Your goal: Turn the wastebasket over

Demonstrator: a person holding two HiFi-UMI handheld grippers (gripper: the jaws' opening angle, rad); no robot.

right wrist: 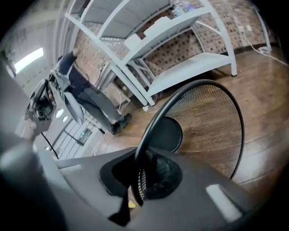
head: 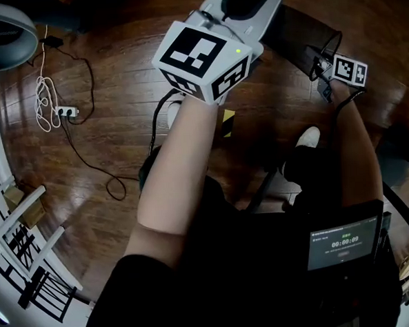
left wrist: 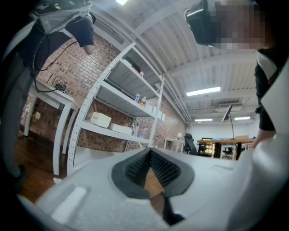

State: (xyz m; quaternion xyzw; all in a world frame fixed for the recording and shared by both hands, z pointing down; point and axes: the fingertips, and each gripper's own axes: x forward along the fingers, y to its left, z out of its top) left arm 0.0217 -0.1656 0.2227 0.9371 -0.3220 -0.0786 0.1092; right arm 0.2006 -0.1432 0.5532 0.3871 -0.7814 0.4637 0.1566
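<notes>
The wastebasket (right wrist: 203,122) is black wire mesh with a round rim and a solid dark bottom (right wrist: 165,134). It hangs tilted above the wooden floor, and its mouth faces the right gripper view. My right gripper (right wrist: 143,159) is shut on the rim's near edge. In the head view the basket is only a dark shape (head: 295,33) at the top, with the right gripper's marker cube (head: 351,71) beside it. My left gripper (head: 250,1) is held up level in front of me, apart from the basket. Its jaws (left wrist: 150,153) are shut with nothing between them.
A white cable (head: 45,93) and a power strip (head: 66,111) lie on the floor at the left. A white rack (head: 15,233) stands at the lower left. White shelving (right wrist: 180,45) and another person (right wrist: 86,97) stand beyond the basket. My white shoe (head: 308,138) is below it.
</notes>
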